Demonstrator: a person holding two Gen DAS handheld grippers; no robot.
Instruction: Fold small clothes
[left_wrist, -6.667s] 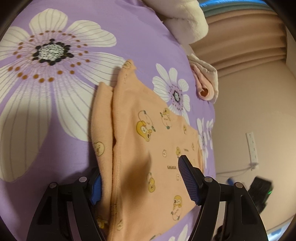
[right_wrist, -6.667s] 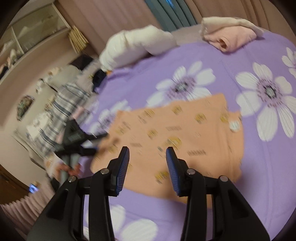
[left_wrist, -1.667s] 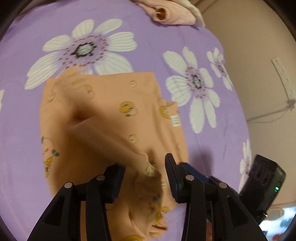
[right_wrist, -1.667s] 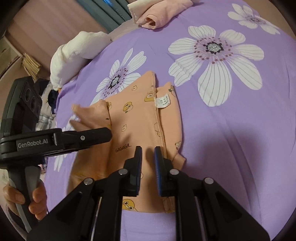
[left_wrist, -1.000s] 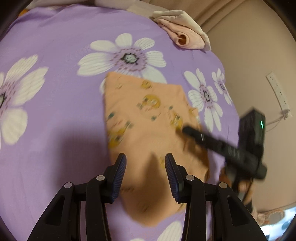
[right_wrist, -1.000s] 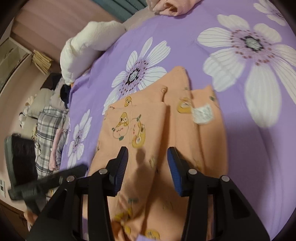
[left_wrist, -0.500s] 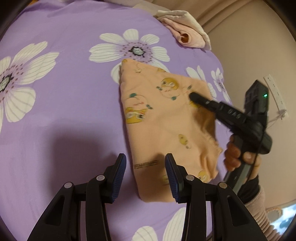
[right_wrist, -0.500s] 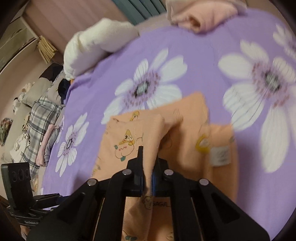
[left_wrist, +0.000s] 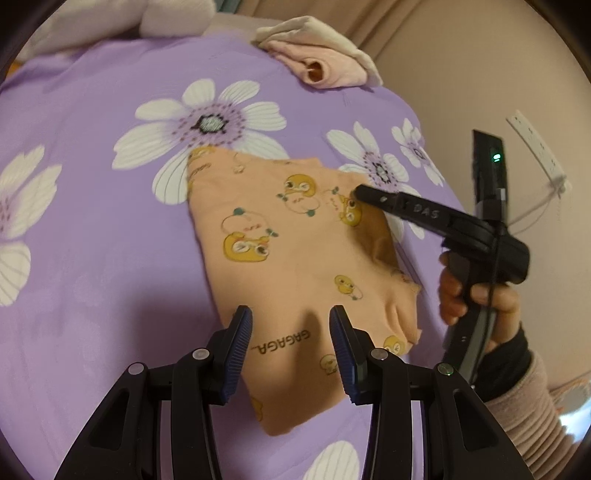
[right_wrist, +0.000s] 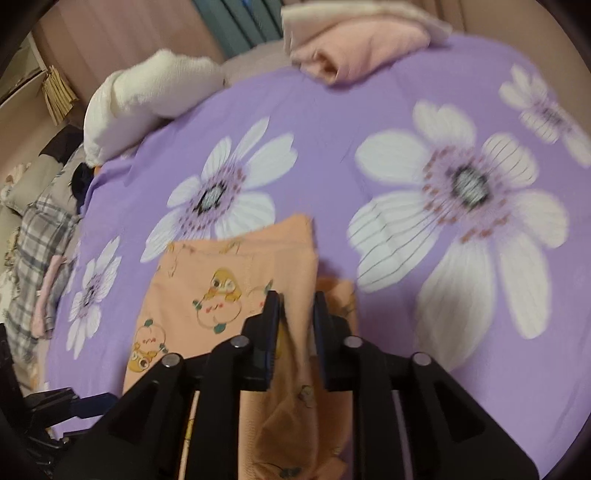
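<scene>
Two grippers: my right gripper (right_wrist: 295, 306) pinches a ridge of the orange duck-print cotton garment (left_wrist: 295, 258) on the purple floral bedsheet (left_wrist: 92, 258), left gripper (left_wrist: 290, 332) hovers fingers apart, so I'd carry the flap across low and align edges before letting go.

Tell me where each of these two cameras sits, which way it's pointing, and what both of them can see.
Left wrist: rides the left gripper, looking down along its open fingers at the orange garment on the purple floral bedspread; the person's right hand shows.
Right wrist: rides the right gripper, facing across the bed toward a white pillow; its fingers pinch a fold of the garment.
Shared: the garment, the bedspread and the folded pink clothes.
</scene>
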